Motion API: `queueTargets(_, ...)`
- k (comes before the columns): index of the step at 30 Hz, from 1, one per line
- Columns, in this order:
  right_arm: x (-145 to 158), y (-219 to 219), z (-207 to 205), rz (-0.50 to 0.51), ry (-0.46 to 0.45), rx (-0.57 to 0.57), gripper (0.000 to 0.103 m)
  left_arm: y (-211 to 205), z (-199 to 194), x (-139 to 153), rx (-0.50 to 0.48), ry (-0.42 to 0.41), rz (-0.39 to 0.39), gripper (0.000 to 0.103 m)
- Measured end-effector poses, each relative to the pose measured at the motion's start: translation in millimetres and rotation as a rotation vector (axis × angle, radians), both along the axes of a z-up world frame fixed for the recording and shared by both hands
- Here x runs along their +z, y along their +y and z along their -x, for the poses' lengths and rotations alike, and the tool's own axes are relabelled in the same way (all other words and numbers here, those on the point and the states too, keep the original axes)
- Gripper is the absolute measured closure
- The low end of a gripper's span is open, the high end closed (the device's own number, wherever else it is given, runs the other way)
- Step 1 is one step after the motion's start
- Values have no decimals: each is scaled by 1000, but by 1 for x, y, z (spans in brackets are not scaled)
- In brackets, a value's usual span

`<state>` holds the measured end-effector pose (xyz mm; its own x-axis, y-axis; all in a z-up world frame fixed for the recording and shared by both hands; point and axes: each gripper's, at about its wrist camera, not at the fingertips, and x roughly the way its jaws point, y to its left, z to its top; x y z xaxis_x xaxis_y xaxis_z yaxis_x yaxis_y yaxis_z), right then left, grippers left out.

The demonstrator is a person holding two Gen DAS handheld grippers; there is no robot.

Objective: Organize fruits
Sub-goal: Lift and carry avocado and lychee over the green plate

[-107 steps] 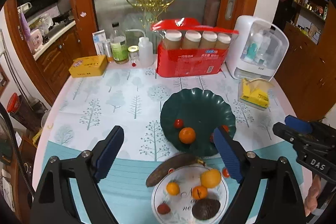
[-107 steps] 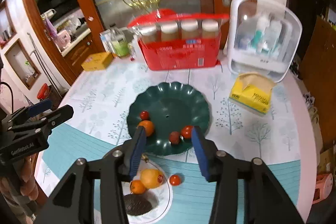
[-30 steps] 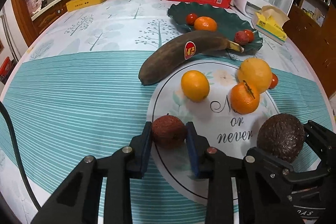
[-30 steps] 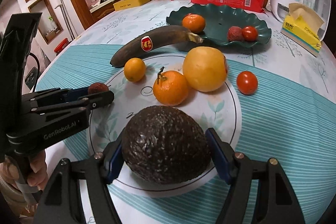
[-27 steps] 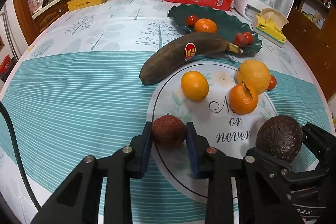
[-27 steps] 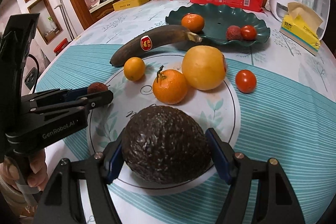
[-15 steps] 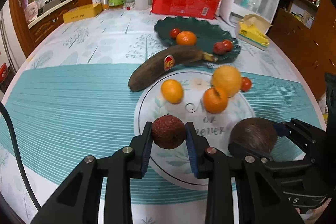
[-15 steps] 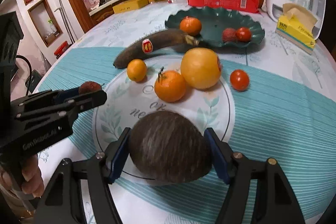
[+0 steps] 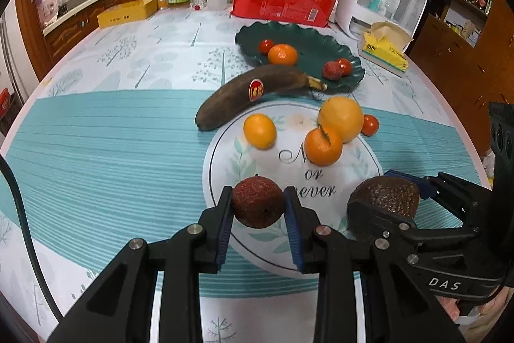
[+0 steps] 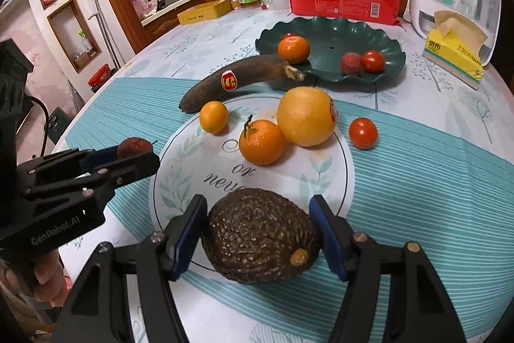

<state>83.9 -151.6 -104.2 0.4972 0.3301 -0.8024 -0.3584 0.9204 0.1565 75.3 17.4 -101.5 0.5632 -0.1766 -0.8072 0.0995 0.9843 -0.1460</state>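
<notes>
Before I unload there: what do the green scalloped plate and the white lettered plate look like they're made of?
Green plate: likely moulded plastic, with a dull sheen, thin wavy rim and small holes in its base. White plate: looks like glazed ceramic, smooth and glossy with printed leaves and script, though melamine can't be ruled out.

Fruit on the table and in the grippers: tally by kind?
Tomatoes: 3
Lychees: 2
Orange citrus: 3
Yellow citrus: 1
Banana: 1
Avocado: 1
Total: 11
</notes>
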Motion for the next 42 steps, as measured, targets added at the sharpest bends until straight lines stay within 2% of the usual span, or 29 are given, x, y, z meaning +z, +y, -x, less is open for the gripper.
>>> queueTargets(3, -6, 2, 0, 0, 37, 22, 36, 1, 1, -2, 5, 7, 9, 74)
queueTargets(7, -15, 7, 7, 48, 48, 36, 35, 1, 3, -4, 3, 10, 13, 74)
queueTargets(18, -16, 1, 17, 34, 66, 32, 37, -6, 9, -2, -18, 15, 13, 74)
queueTargets(23, 1, -3, 17, -10, 59, 38, 40, -10, 9, 16, -39, -11, 7, 74)
queueTargets(34, 31, -11, -3, -26, 40, 18, 41, -19, -5, 49, -80, -60, -27, 74)
queueTargets(38, 45, -16, -16, -40, 33, 5, 41, -29, -21, 61, -112, -60, -51, 74)
queueTargets(42, 73, -24, -43, -71, 15, -31, 41, -35, -49, 89, -138, -77, -57, 74)
